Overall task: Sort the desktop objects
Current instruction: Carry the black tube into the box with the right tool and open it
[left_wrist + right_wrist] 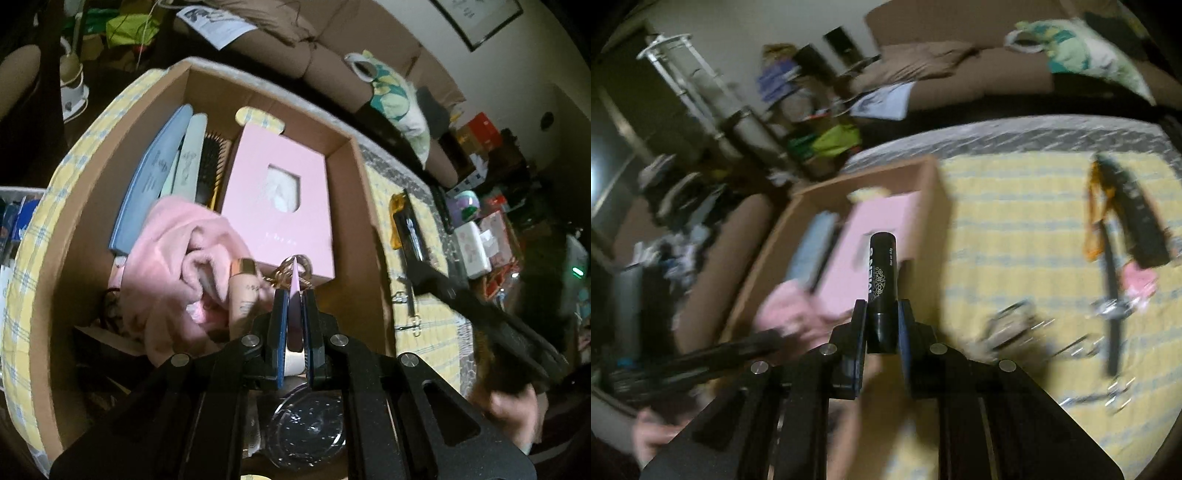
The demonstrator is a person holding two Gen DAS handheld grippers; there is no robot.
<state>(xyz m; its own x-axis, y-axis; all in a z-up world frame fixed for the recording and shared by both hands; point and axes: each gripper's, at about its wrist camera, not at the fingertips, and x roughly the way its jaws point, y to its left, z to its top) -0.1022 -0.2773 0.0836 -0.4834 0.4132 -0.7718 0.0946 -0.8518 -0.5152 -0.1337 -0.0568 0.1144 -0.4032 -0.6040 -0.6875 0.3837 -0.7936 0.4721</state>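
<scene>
Black tube (881,288), pinched tight near its bottom end by the right fingers (859,325), most of it poking out past the tips. Up in the air, above the near corner of the cardboard box (931,206), right by the edge where the yellow checked cover (1015,229) begins. Blurry view, so hard to say which side of the wall.

Pink flat piece (295,306), squeezed thin-edge-up between the left fingers (280,314), closed all the way on it. Gold rings (295,266) sticking out at the front. Low over the box, just above the small bottle (242,291) and the near edge of the pink album (280,206).

Best way to do this step, probably:
- Keep both holds tight until well inside the box walls.
- Go down slowly and aim for a free spot, not on top of the pink towel (177,251).
- Let go low, so nothing rolls or bounces.
- Put one thing down at a time, to keep the two hands from bumping.
</scene>
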